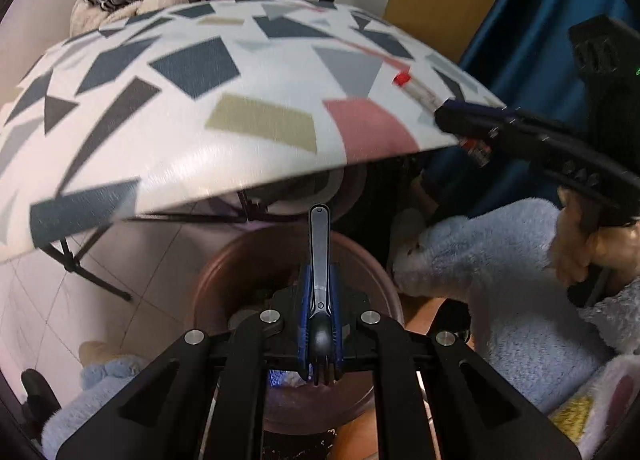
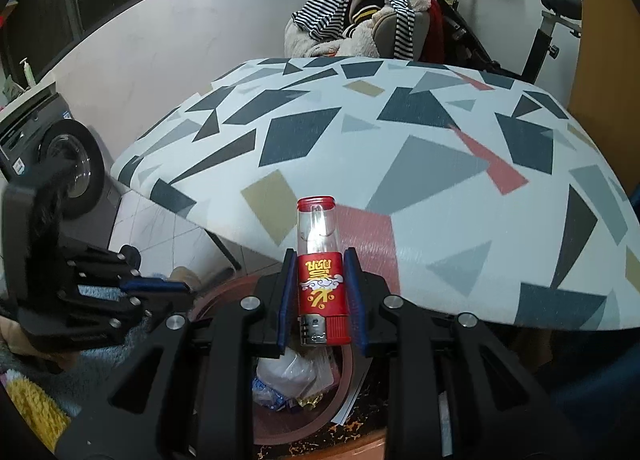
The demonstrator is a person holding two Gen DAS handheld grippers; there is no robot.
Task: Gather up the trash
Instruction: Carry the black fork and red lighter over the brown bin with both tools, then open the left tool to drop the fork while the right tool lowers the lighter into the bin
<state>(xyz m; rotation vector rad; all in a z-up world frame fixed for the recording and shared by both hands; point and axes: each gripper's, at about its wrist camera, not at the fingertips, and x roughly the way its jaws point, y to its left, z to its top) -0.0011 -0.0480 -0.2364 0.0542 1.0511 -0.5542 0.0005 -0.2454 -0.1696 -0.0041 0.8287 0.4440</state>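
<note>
My left gripper (image 1: 320, 292) is shut on a black plastic fork (image 1: 319, 236), its handle pointing forward and its tines toward the camera. It hangs over a round brown bin (image 1: 224, 260) on the floor by the patterned table (image 1: 240, 119). My right gripper (image 2: 320, 256) is shut on a red lighter (image 2: 320, 288) with a clear end, above the same bin (image 2: 346, 376), which holds white plastic and wrappers. In the left wrist view the right gripper (image 1: 444, 115) reaches in at the table's right edge. In the right wrist view the left gripper (image 2: 160, 286) is at the left.
The table's black folding legs (image 1: 92, 276) stand beside the bin. A person's hand (image 1: 576, 252) in a fluffy blue sleeve (image 1: 500, 280) holds the right gripper. A washing machine (image 2: 60, 155) is at the left, and a clothes pile (image 2: 360, 19) and exercise bike (image 2: 552, 19) are behind the table.
</note>
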